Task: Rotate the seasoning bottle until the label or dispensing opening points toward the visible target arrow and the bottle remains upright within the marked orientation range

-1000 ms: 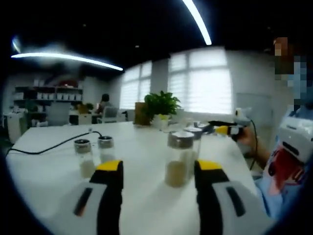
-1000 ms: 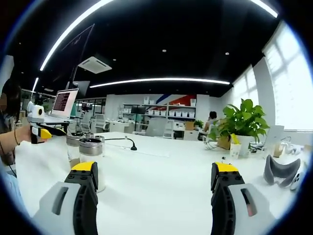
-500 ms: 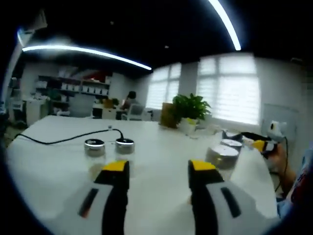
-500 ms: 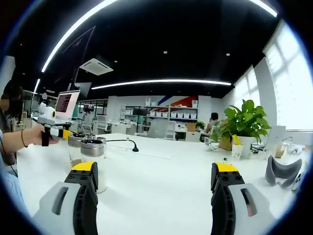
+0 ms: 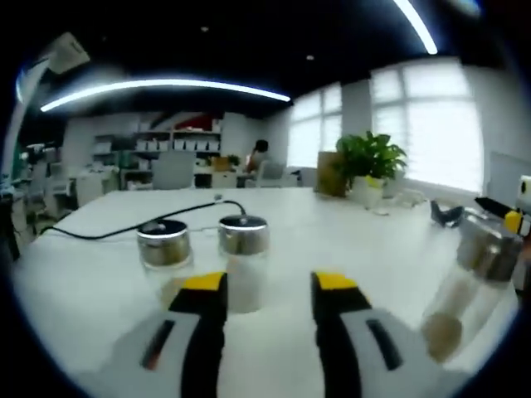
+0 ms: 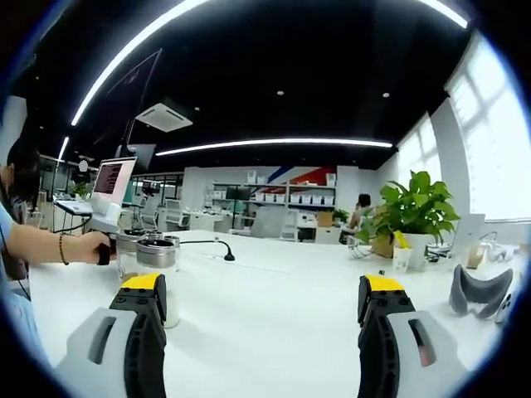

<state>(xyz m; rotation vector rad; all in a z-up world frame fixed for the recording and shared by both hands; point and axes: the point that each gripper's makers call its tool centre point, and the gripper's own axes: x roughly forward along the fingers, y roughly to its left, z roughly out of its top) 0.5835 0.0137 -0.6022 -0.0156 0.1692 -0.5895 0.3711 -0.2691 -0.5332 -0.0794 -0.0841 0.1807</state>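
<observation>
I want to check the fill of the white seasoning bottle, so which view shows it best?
The left gripper view: the white seasoning bottle stands upright just past the left gripper, with its metal cap and white contents plain. In the right gripper view, bottles sit partly behind a jaw, and I cannot tell whether it is among them.

Left gripper [image 5: 264, 290] has its jaws open with a narrowish gap, nothing between them. Right gripper [image 6: 263, 300] is spread wide, also holding nothing. Person's bare forearm and hand [image 6: 90, 246] reach in from the left, probably gripping something dark
</observation>
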